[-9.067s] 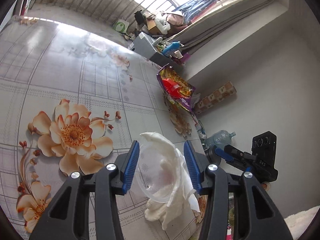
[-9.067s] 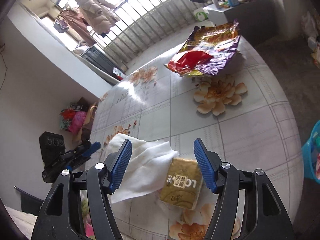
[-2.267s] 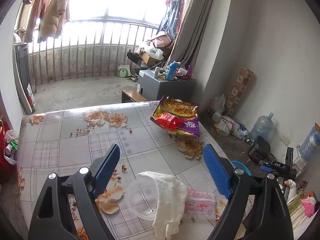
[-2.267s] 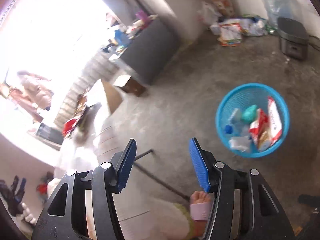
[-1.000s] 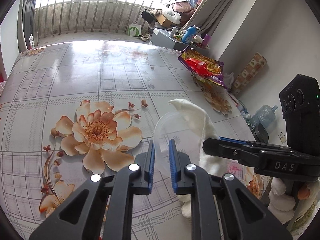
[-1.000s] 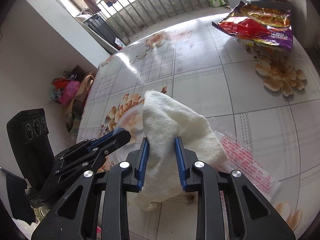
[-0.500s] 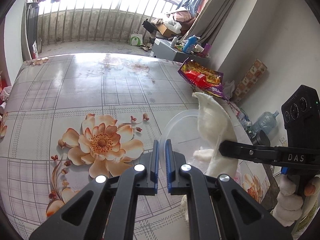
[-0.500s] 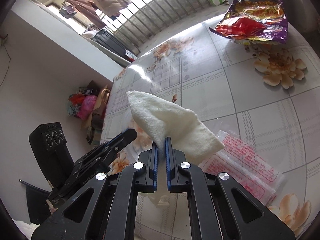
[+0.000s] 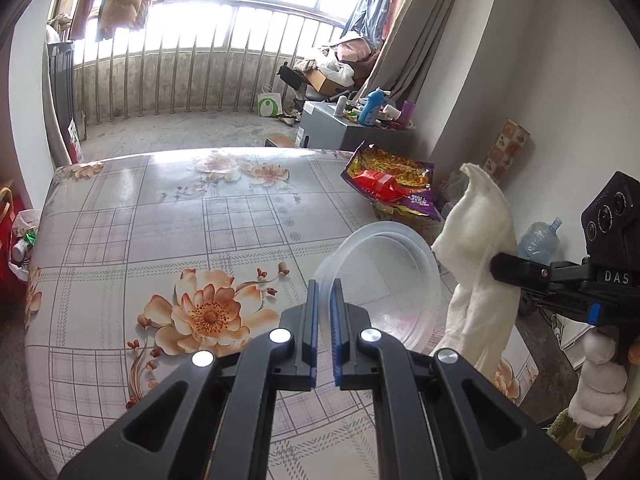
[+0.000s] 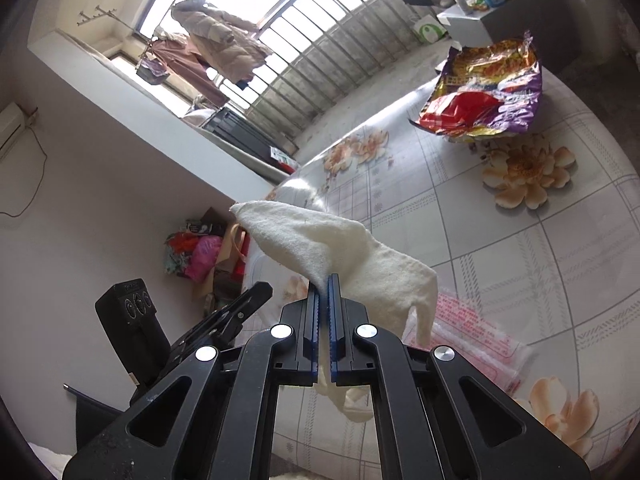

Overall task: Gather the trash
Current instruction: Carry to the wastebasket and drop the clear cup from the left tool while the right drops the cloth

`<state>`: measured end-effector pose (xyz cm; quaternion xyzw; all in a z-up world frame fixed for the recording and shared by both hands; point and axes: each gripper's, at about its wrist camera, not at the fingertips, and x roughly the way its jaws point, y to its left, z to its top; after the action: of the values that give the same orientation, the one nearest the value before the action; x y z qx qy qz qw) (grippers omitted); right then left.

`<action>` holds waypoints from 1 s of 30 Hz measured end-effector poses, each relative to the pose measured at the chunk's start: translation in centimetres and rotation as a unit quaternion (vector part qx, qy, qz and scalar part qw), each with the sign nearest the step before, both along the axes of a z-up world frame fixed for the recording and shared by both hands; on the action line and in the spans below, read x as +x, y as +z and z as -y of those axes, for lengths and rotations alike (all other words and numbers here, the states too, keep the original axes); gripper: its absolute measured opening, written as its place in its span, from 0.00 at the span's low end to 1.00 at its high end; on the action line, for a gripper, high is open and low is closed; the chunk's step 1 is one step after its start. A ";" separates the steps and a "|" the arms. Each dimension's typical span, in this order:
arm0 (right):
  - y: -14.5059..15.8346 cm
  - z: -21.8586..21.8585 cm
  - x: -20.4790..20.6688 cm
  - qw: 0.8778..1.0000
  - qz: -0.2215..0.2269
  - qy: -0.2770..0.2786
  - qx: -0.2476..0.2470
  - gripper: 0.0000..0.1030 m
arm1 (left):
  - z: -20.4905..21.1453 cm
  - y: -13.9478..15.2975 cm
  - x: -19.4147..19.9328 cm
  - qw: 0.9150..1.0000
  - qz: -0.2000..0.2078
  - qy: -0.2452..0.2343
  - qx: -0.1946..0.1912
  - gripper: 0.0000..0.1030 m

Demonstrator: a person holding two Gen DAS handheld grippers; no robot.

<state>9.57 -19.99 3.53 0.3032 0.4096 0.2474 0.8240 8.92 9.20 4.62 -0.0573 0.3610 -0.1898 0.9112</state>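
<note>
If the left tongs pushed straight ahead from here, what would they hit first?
Apart from the clear plastic bowl the left tongs already pinch by its rim, probably the floral tabletop beyond; depth is unclear.

The pink-printed plastic wrapper (image 10: pixel 476 328) lies partly hidden under the white cloth (image 10: pixel 352 256) (its print too blurred to read).

Light: we see daylight flooding through a barred balcony window (image 9: pixel 192 36).
Walls: plain white (image 9: pixel 560 92).
Furniture: a floral-cloth table (image 9: pixel 168 220), a cluttered grey cabinet (image 9: pixel 340 136).
Floor: bare concrete (image 9: pixel 176 140).
Overhead: coats (image 10: pixel 216 36) hang drying.
</note>
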 end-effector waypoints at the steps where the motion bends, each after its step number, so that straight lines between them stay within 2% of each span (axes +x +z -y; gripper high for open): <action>1: 0.4 0.8 -0.5 1.000 0.006 -0.007 0.002 0.02 | 0.3 0.4 -0.2 1.000 0.004 -0.005 0.002 0.05; 9: 3.2 8.7 -4.6 0.994 0.052 -0.100 0.013 0.02 | 5.9 4.4 -0.7 0.996 0.047 -0.077 0.019 0.05; 15: 4.1 15.9 -8.2 0.979 0.065 -0.192 -0.014 0.02 | 13.1 6.9 -0.7 0.983 0.069 -0.168 0.021 0.05; 18: 4.3 19.4 -10.3 0.967 0.067 -0.245 -0.039 0.02 | 17.5 7.7 -0.4 0.972 0.071 -0.222 0.017 0.05; 23: 3.8 25.1 -13.1 0.941 0.056 -0.326 -0.074 0.02 | 26.5 7.7 0.1 0.949 0.056 -0.310 0.026 0.05; 27: 1.7 29.1 -13.8 0.926 0.033 -0.367 -0.087 0.02 | 34.1 6.1 0.7 0.930 0.027 -0.364 0.048 0.05; 30: -0.8 31.6 -13.1 0.921 0.007 -0.381 -0.086 0.03 | 39.5 3.7 1.0 0.916 0.006 -0.393 0.074 0.05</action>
<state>-3.53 -51.60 2.68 0.3626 0.2769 -0.1186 0.8819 9.88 -30.34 8.37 0.1582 0.3617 -0.5060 0.7669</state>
